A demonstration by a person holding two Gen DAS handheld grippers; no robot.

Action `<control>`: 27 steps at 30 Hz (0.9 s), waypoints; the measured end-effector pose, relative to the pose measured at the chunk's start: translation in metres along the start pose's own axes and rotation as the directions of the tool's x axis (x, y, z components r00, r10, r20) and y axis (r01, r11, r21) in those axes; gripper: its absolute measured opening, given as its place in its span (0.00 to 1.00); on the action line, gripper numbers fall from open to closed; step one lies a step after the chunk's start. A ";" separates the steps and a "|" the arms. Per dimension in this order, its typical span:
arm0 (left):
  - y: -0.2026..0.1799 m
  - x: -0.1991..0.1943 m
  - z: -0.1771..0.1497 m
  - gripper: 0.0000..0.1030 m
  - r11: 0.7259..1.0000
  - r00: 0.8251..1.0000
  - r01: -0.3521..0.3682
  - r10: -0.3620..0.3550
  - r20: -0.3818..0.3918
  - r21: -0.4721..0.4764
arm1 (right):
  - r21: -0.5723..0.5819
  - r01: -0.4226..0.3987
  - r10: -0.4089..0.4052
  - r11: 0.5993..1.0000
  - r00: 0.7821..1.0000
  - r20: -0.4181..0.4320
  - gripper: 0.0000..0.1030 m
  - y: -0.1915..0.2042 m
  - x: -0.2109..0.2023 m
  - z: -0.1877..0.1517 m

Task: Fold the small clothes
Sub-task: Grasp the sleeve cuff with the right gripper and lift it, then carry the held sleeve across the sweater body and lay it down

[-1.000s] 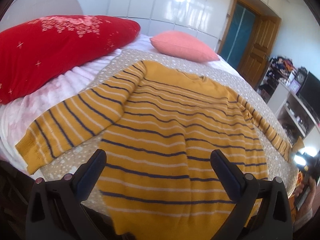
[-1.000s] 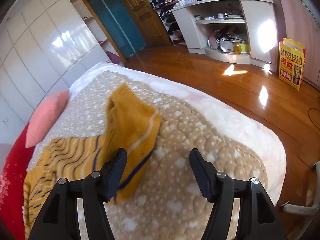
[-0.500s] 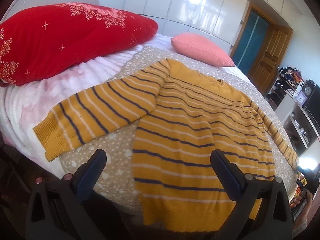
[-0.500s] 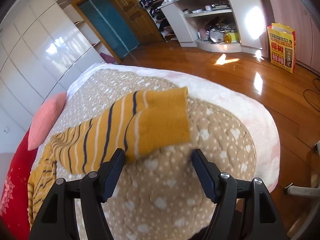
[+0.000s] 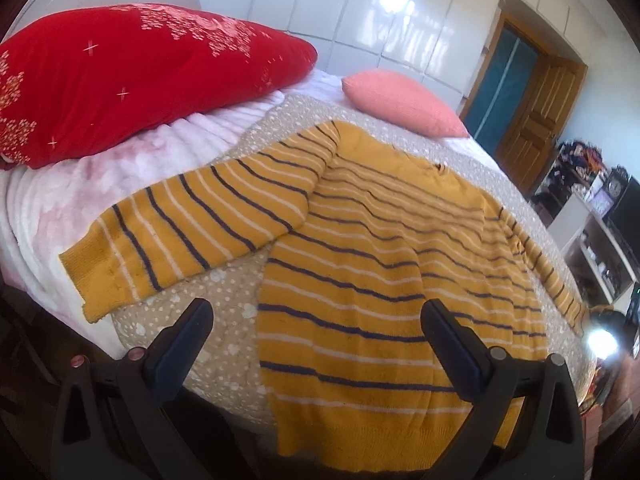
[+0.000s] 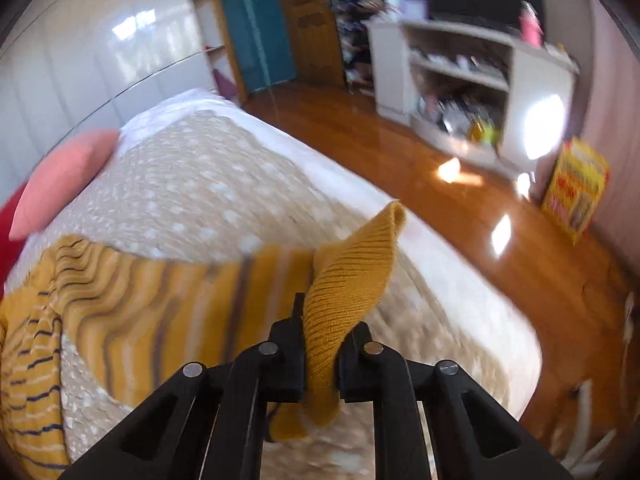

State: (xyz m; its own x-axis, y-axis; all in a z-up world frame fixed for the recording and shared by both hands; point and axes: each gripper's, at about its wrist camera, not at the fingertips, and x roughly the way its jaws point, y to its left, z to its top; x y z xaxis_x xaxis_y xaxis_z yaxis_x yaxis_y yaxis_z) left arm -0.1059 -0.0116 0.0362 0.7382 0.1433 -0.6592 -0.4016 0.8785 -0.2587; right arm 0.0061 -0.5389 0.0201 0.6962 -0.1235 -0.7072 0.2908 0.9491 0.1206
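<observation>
Ahead of both tools, the bed (image 5: 224,332) carries the yellow striped sweater (image 5: 380,260) spread flat, one sleeve out beyond the left hand-held gripper (image 5: 316,332), whose jaws stand wide with nothing between them. The right hand-held gripper (image 6: 320,360) has just closed its jaws and pinches the ribbed cuff (image 6: 352,276) of the other sleeve, raised off the bed.

yellow bag (image 6: 576,192), red print blurred, unreadable
</observation>
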 end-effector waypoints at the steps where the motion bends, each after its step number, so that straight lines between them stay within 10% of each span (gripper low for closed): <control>1: 0.005 -0.003 0.000 1.00 1.000 1.000 0.002 -0.002 0.010 -0.013 | -0.025 -0.010 0.010 1.000 1.000 0.018 0.11 0.010 -0.007 0.007; 11: 0.066 -0.027 -0.005 1.00 0.994 0.998 -0.013 0.021 0.068 -0.112 | -0.301 -0.358 0.372 0.884 0.928 -0.012 0.11 0.268 -0.062 0.060; 17: 0.105 -0.037 -0.016 1.00 0.988 0.997 -0.034 0.045 0.067 -0.152 | -0.466 -0.464 0.430 0.754 0.884 -0.186 0.11 0.456 -0.044 -0.001; 27: 0.168 -0.055 -0.028 1.00 0.964 0.991 -0.101 0.121 0.064 -0.247 | -0.573 -0.522 0.346 0.632 0.851 -0.395 0.31 0.587 0.000 -0.126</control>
State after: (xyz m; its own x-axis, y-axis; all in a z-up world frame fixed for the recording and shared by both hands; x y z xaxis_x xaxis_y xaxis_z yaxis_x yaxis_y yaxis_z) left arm -0.2292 0.1151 0.0093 0.7176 0.2773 -0.6389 -0.5959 0.7193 -0.3570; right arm 0.0937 0.0548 0.0029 0.4343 0.3379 -0.8350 -0.5560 0.8299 0.0466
